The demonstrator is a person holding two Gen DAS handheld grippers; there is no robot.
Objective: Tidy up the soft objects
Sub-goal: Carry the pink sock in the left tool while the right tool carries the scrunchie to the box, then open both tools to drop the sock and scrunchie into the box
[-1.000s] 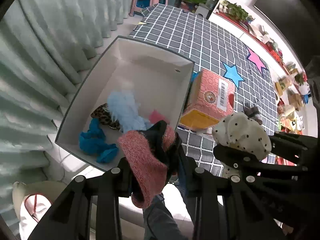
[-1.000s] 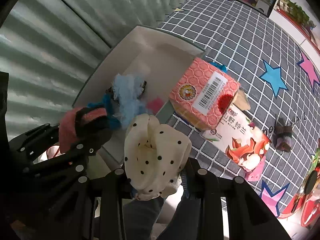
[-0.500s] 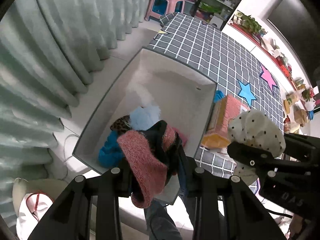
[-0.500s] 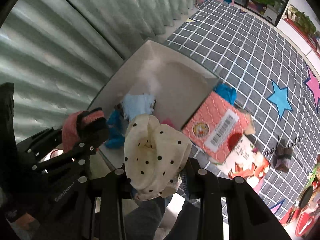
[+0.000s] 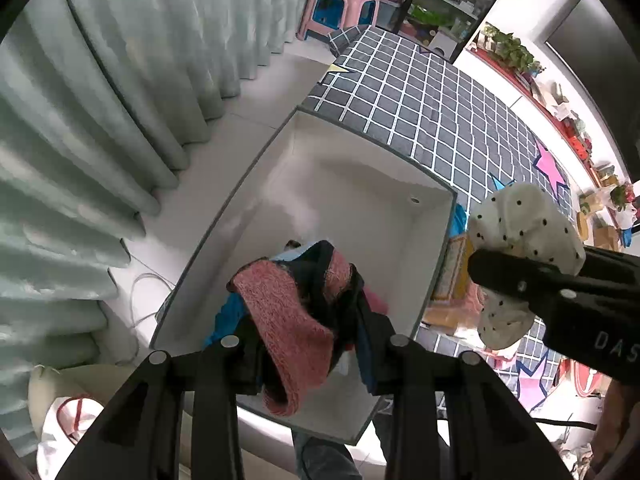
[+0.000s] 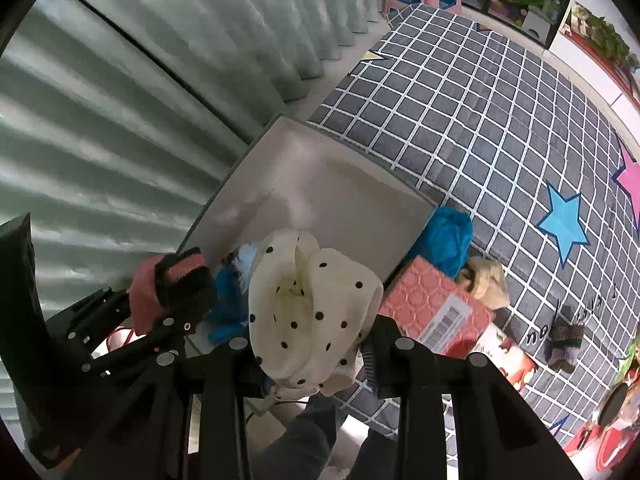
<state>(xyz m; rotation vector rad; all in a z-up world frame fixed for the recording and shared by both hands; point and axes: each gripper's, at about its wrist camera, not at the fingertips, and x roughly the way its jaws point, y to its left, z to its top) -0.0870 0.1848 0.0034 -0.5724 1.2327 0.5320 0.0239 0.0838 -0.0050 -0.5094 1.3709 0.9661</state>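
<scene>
At lower centre of the left wrist view, the left gripper [image 5: 308,344] is pinching a pink-and-black knit sock [image 5: 286,320] over the white box [image 5: 372,184] (blue cloth inside). At right, the right gripper [image 6: 310,346] is clamping a polka-dot cloth [image 6: 308,312], its fingers pressed tight.

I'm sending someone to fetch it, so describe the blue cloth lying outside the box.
Find the grid rug and the white box at its edge. Against the box's outer wall, behind the red carton, lies the blue cloth: bright blue, unlike the beige cloth beside it.
</scene>
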